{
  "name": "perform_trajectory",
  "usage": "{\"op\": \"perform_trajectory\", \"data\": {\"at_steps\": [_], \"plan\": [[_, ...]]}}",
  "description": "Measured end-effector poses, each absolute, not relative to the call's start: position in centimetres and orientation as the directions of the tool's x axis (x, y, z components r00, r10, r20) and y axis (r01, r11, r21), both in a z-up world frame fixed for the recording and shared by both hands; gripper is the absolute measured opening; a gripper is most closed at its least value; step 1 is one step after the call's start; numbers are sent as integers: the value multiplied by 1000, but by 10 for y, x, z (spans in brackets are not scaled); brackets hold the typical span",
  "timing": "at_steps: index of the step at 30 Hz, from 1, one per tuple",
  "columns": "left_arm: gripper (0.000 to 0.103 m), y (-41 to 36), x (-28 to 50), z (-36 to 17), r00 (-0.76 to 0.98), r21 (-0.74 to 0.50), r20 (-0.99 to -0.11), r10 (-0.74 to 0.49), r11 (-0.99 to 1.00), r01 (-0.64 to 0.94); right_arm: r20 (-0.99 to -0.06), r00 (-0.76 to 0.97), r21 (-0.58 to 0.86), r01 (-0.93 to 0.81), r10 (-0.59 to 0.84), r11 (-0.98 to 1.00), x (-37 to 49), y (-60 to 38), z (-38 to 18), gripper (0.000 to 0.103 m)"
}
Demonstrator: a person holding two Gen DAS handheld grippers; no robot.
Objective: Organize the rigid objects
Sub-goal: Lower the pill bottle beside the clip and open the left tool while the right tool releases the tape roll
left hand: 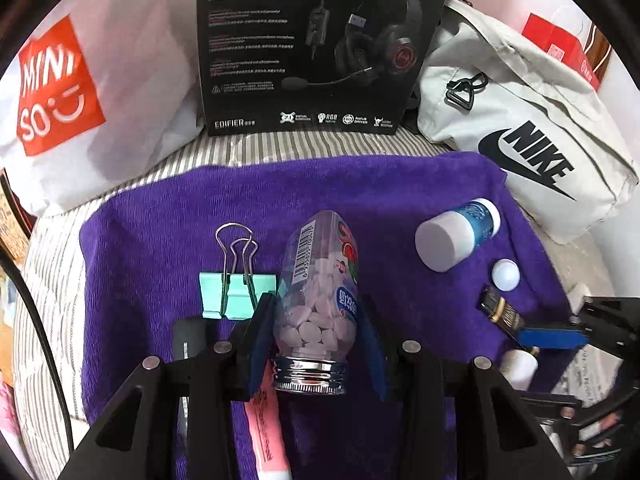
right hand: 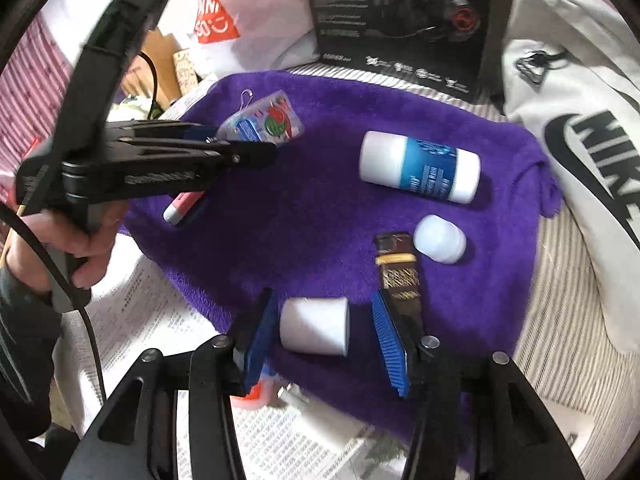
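Note:
My left gripper (left hand: 316, 300) is shut on a clear bottle of white tablets (left hand: 316, 312), silver neck toward the camera. In the right wrist view this gripper (right hand: 240, 152) holds the bottle (right hand: 260, 120) over the far left of the purple towel (right hand: 312, 208). My right gripper (right hand: 323, 298) is open around a small white cup-shaped cap (right hand: 314, 326) lying on the towel, with a gap at the right pad. Close by lie a brown-and-gold tube (right hand: 400, 272), a round white cap (right hand: 440, 240) and a white bottle with a blue label (right hand: 420, 166).
A mint binder clip (left hand: 236, 292) and a pink tube (left hand: 266, 420) lie on the towel's left side. Behind stand a black headset box (left hand: 320, 40), a white Miniso bag (left hand: 80, 100) and a grey Nike bag (left hand: 520, 140). Newspaper (right hand: 160, 320) covers the near edge.

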State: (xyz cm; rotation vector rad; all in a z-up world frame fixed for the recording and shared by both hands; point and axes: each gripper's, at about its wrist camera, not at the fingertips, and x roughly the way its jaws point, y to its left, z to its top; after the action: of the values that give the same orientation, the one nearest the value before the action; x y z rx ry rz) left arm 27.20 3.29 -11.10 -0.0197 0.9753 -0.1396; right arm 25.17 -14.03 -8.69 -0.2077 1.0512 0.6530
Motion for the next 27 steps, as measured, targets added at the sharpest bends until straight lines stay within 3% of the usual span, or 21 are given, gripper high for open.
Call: {"op": "perform_trajectory", "data": {"at_steps": [4, 16, 23, 27], "plan": [[39, 25, 273, -114, 560, -15, -825, -82, 992, 123, -814, 346, 245, -524, 466, 816, 246, -165, -78, 50], [40, 0, 266, -120, 576, 144, -817, 36, 979, 143, -767, 452, 293, -386, 456, 875, 190, -225, -57, 50], [41, -3, 264, -118, 560, 145, -828, 44, 980, 138, -754, 464, 308, -374, 464, 875, 169, -241, -54, 51], [48, -5, 256, -117, 543, 158, -838, 56, 977, 143, -749, 456, 328, -375, 481, 867, 170, -240, -58, 51]]}}
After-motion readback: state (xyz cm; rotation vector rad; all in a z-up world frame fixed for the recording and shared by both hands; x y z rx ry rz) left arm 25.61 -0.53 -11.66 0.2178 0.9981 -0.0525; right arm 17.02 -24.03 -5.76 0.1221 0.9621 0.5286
